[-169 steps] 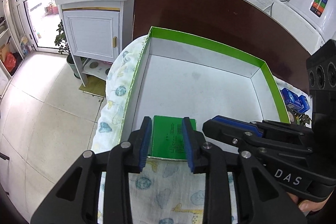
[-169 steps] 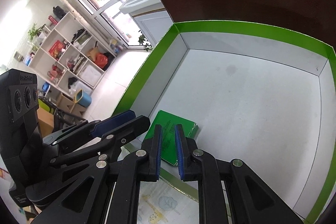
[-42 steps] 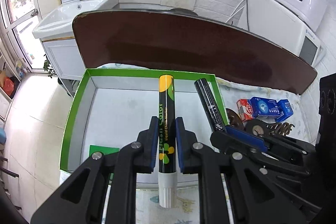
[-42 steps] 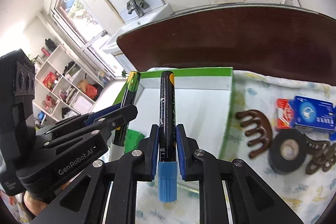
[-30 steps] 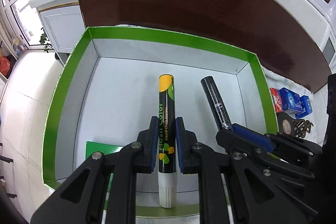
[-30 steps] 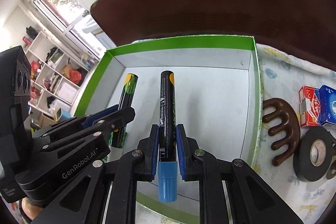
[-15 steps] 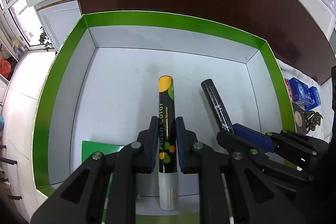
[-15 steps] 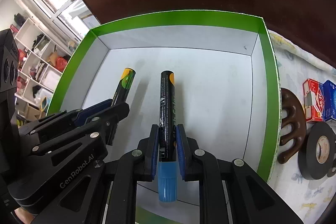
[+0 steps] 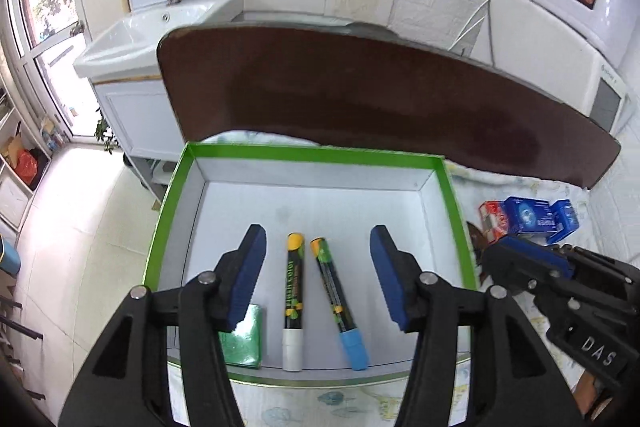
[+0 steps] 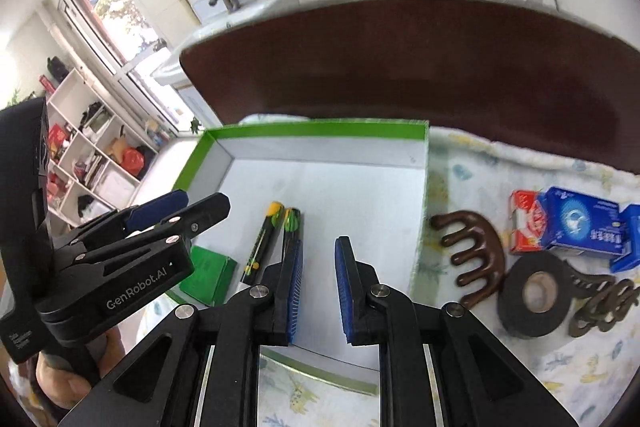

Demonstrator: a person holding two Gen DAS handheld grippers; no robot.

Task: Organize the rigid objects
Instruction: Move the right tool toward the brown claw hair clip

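Note:
A shallow white box with a green rim (image 9: 312,151) (image 10: 320,128) sits on a patterned cloth. Inside it lie a white-capped marker (image 9: 294,295), a blue-capped marker (image 9: 336,301) and a flat green packet (image 9: 242,339). The markers (image 10: 264,235) and the packet (image 10: 206,277) also show in the right wrist view. My left gripper (image 9: 318,275) is open and empty above the markers. My right gripper (image 10: 318,287) is open and empty above the box's near right part.
On the cloth right of the box lie a brown comb (image 10: 474,253), a black tape roll (image 10: 534,297), a brown cut-out piece (image 10: 600,305) and red and blue small boxes (image 10: 576,223). A dark brown board (image 9: 380,107) stands behind the box.
Both grippers have opened and let go of their markers, which now lie side by side in the box. Both grippers have pulled back and up from the box.

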